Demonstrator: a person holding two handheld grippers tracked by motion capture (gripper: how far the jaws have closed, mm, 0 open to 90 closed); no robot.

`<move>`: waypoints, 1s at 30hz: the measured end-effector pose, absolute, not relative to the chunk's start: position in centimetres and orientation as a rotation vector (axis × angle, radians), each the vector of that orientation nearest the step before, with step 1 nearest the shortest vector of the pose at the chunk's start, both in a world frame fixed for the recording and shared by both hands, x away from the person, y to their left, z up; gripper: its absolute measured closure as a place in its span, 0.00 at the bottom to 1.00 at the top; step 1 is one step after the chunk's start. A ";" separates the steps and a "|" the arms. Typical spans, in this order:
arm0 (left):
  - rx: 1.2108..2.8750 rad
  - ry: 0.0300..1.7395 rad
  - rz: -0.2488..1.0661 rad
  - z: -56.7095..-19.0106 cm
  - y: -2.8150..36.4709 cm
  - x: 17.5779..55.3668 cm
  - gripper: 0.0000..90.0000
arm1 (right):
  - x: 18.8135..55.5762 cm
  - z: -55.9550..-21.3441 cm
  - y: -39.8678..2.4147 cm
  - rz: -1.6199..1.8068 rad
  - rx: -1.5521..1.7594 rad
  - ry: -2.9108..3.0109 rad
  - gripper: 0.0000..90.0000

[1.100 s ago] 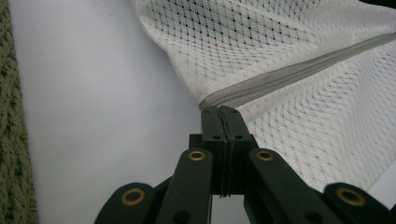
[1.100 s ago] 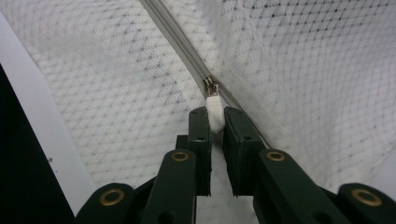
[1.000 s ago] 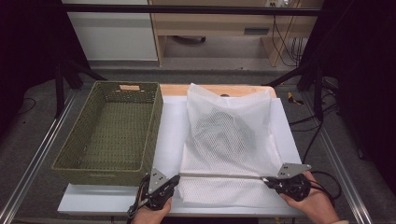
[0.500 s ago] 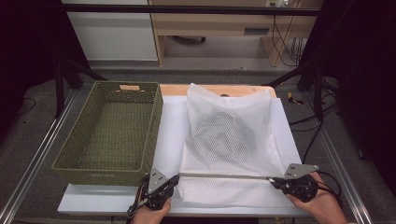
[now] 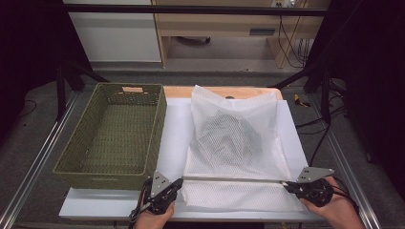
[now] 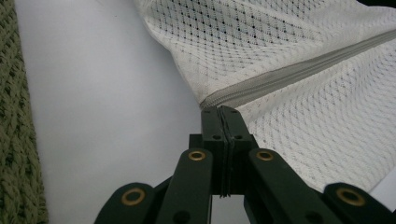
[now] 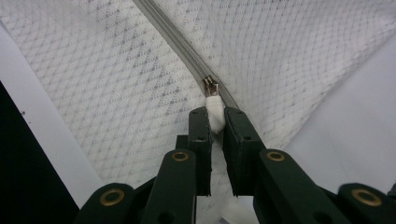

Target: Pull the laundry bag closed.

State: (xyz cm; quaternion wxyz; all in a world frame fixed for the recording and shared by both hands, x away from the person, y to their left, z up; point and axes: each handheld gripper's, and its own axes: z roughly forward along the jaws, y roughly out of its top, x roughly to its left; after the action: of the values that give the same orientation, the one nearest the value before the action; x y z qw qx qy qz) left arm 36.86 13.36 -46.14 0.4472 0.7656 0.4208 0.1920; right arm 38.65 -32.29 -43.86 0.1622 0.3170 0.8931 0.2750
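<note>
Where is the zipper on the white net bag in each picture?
High view: the zipper runs straight across the bag's near end, from the left gripper to the right gripper.
Left gripper view: its end sits at the shut jaws, running up right.
Right gripper view: it runs up left from the pinched zipper pull.
Shared landmark: white mesh bag.

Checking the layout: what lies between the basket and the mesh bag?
Only a bare strip of the white table sheet, seen in the high view between the basket and the mesh bag.
</note>
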 end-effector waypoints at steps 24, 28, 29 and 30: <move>1.899 1.043 0.478 -46.1 13.4 36.9 1.00 | 38.4 -44.3 -34.8 0.765 0.978 2.525 0.91; 1.898 1.045 0.475 -46.1 13.5 36.9 1.00 | 38.4 -44.4 -35.2 0.756 1.002 2.517 0.91; 1.898 1.044 0.477 -46.1 13.4 36.9 1.00 | 38.4 -44.5 -35.3 0.771 1.007 2.514 0.91; 1.900 1.044 0.480 -46.2 13.4 36.9 1.00 | 38.4 -44.5 -35.4 0.765 0.998 2.520 0.91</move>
State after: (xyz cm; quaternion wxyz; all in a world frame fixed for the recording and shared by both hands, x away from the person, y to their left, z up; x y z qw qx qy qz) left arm 36.93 13.39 -46.15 0.4443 0.7667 0.4211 0.1935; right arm 38.38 -35.41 -44.49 0.1619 0.3498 0.8829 0.2682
